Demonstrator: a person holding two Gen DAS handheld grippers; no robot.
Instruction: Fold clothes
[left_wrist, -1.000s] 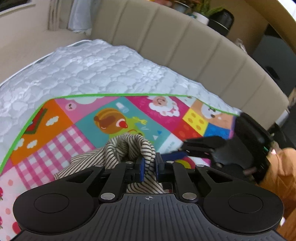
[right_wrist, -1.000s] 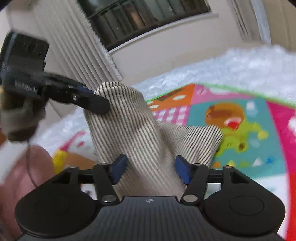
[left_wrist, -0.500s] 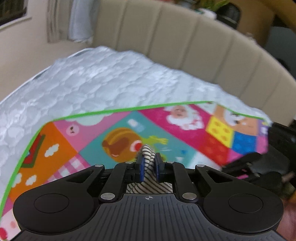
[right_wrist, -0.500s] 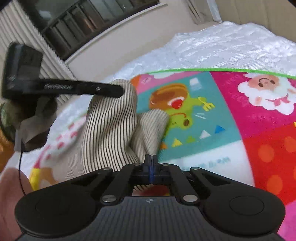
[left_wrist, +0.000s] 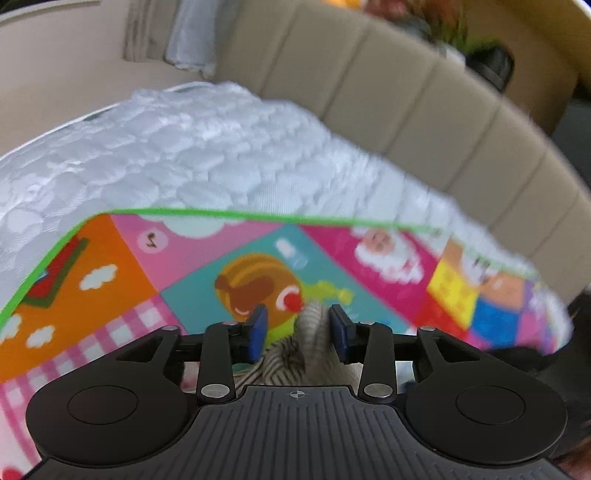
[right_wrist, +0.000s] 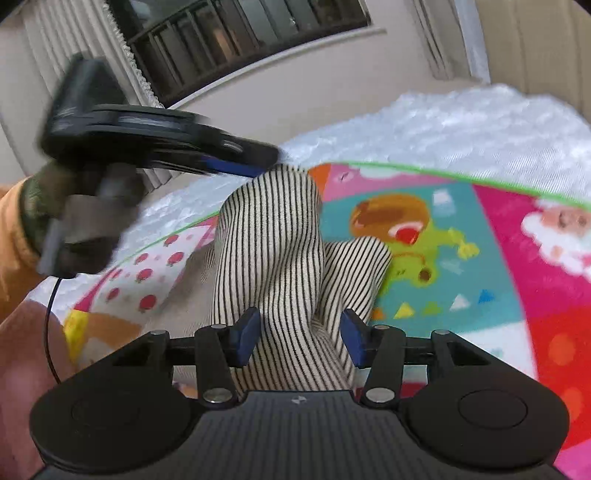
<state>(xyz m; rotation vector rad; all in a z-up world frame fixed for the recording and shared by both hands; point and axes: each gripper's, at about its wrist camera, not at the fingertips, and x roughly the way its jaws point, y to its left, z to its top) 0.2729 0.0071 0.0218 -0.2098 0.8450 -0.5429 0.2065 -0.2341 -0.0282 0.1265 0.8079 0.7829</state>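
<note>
A cream garment with thin dark stripes (right_wrist: 273, 251) stands bunched up on a colourful play mat (right_wrist: 498, 258). My right gripper (right_wrist: 299, 336) is open, its blue pads on either side of the cloth's lower fold. My left gripper (left_wrist: 299, 328) is open too, with a striped peak of the garment (left_wrist: 310, 325) between its pads. In the right wrist view the left gripper (right_wrist: 243, 162) hovers at the top of the raised cloth, at upper left.
The play mat (left_wrist: 110, 280) has a green border and lies on a white quilted bedspread (left_wrist: 184, 147). A beige padded headboard (left_wrist: 406, 96) runs behind the bed. A window with a dark railing (right_wrist: 229, 40) and curtains are on the far wall.
Both grippers have gone from shut to open: the left has released its pinch on the striped cloth, and the right has opened around the lower fold.
</note>
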